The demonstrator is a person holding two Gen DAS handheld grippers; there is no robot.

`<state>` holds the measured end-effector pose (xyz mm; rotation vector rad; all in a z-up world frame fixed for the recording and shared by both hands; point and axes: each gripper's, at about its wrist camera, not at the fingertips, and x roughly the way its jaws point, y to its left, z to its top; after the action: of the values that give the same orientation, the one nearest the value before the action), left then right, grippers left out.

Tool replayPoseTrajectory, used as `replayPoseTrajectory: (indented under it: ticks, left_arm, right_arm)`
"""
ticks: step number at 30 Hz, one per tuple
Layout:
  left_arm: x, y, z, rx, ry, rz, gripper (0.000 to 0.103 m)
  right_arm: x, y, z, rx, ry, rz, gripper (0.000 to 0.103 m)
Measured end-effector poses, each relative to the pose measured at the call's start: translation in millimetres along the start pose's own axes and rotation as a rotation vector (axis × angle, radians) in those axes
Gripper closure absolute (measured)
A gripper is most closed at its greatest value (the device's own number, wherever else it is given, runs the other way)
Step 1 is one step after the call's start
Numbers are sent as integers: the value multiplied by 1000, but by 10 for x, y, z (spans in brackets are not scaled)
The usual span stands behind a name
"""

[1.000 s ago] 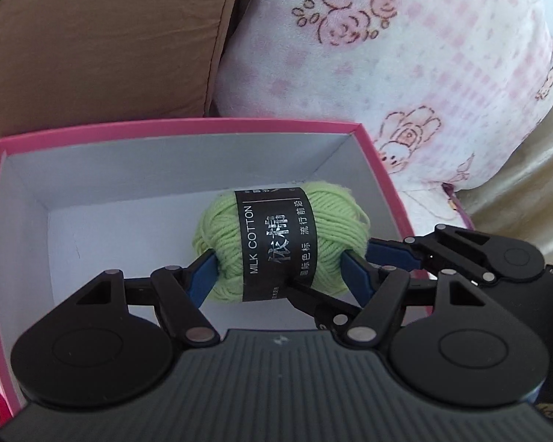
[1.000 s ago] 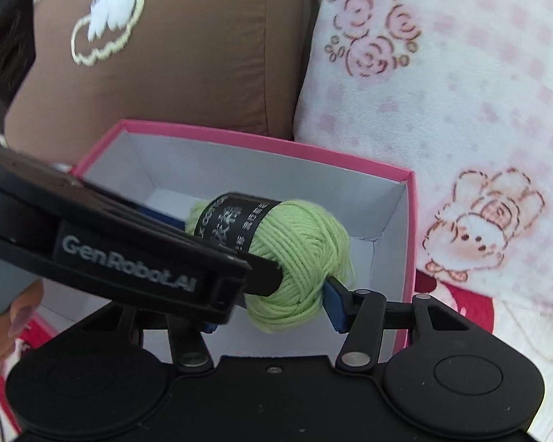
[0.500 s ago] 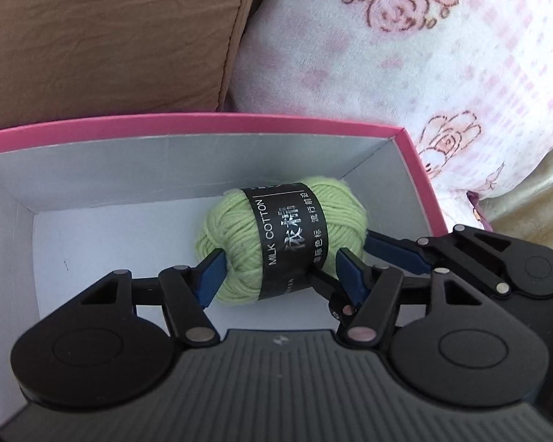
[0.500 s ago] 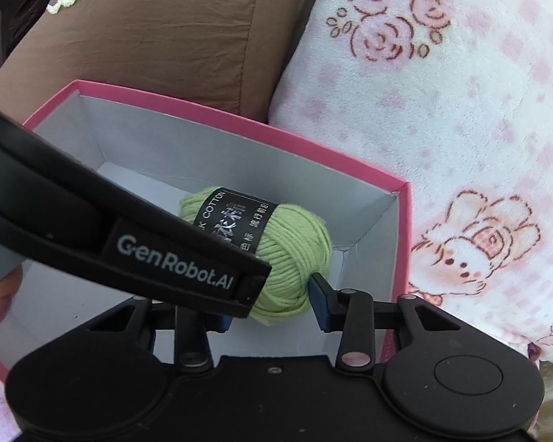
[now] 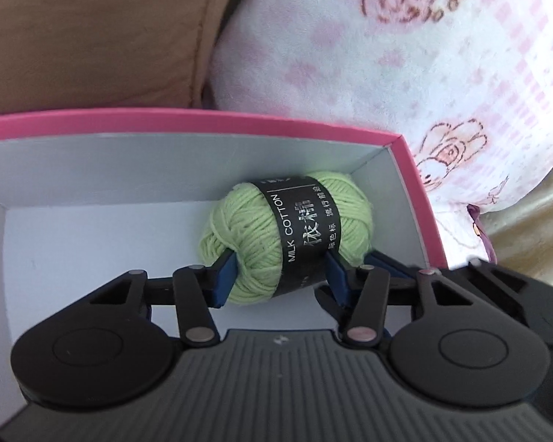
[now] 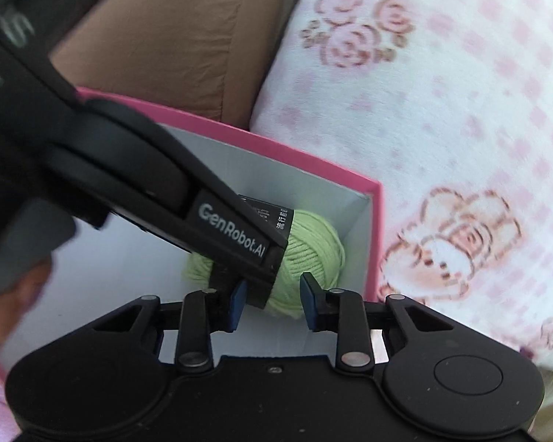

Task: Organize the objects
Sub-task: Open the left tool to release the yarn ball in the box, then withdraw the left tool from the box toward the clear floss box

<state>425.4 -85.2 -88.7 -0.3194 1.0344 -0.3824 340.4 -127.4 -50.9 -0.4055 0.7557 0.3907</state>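
Your left gripper (image 5: 281, 274) reaches into the pink box (image 5: 210, 119), and its jaws are closing on the ball of green yarn (image 5: 254, 235); the blue pads (image 5: 225, 276) already press into the wool at both sides, denting it. The yarn sits on the white floor of the box, up toward the far right corner, at about 1 o'clock from your left gripper's body, with its black paper band reading MILK COTTON facing you.

Your right gripper (image 6: 272, 300) has its jaws drawn as close together as they go, with the tip of the left gripper's finger and the near edge of the yarn between them; I cannot tell whether its pads press on either.

A brown cushion (image 5: 92, 33) lies at 11 o'clock beyond the box, a pink flowered pillow (image 5: 405, 55) at 1 o'clock
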Motion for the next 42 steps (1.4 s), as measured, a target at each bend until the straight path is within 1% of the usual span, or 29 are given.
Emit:
replayPoseTrajectory:
  ticks: [3,7,9,12,15,19,21,23,25,27,28,30,31,32,34,35,38,40,42]
  left_arm:
    - [20,-85,-31,41,-7,33,52]
    - [-3,-86,-45,27,-3,41,52]
    - [-19,-79,-61,17,4,36,49]
    - [-48,-58,-66,17,6,27,49]
    - [-123,-56,-143,33,-9,24,49]
    - [-281,-124,-193,75,-33,26,49]
    - [-357,-158,-195,103,-47,28,49]
    - [-423,-194,-208,139,-36,29,49]
    - [-559,-180,-188,169,-34,43,49]
    - [-758,-114,-217,205,-46,41,46]
    - [-830,-113,-227,222,-50,42,46]
    - [-999,-119,-283,251,-57,50,44]
    - [-1039,-151,-317,263,-53,53,43]
    - [-1106,-149,-331,262,-42,44,42]
    - [-1283,-99,-399,237,-16,-4,41]
    - [-1363,-92,-425,241,-17,-11,41]
    - [-1601,-94,-528,271,-29,5,40]
    - [-1767,-76,-581,273,-25,-16,40]
    - [-1914,-83,-639,272,-28,-21,38]
  right_arm:
    - [-146,-35,-69,19,-10,37,69]
    - [-233,-84,-168,96,3,79,69]
    - [-280,-64,-198,113,0,80,68]
    - [-320,-11,-212,123,7,82,68]
    - [-337,35,-217,140,8,87,68]
    - [-346,90,-200,157,10,75,68]
    - [-378,42,-213,165,3,81,68]
    - [-415,50,-150,172,-3,90,68]
    - [-509,62,-146,181,-5,95,68]
    - [-596,55,-137,232,23,107,67]
    - [-644,54,-134,260,36,118,67]
    - [-727,21,-131,287,34,151,66]
    - [-790,38,-133,286,29,155,66]
    - [-730,40,-254,278,29,155,66]
    - [-908,49,-283,259,26,152,65]
    - [-937,73,-288,252,25,152,65]
    - [-1176,80,-218,241,25,157,65]
    - [-1250,114,-221,242,24,163,65]
    - [-1369,141,-219,241,22,164,64]
